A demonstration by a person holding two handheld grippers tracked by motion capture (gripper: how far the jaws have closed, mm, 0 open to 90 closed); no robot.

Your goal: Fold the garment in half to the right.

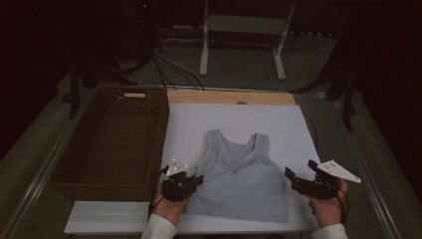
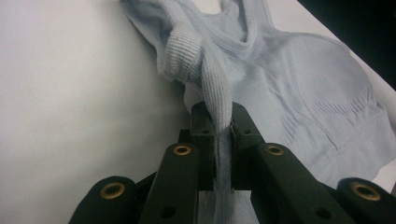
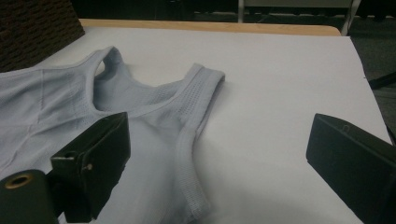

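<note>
Fabric of the pale tank top (image 1: 239,179) lies flat on the desk (image 1: 278,124), straps pointing away from the person. Left tool (image 2: 219,128) is clamped on its left side edge; right tool (image 1: 303,175) gapes empty beside the right edge, nearest that side.

In the high view the left hand-held gripper (image 1: 185,180) covers the near left edge of the tank top (image 1: 241,177), so the grip itself is hidden there. In the left gripper view the pinched fabric runs down between the jaws and out past the bottom edge. In the right gripper view the tank top is cut off at the left and bottom edges. Beyond the worktop (image 1: 278,124), the floor fades into darkness.
</note>
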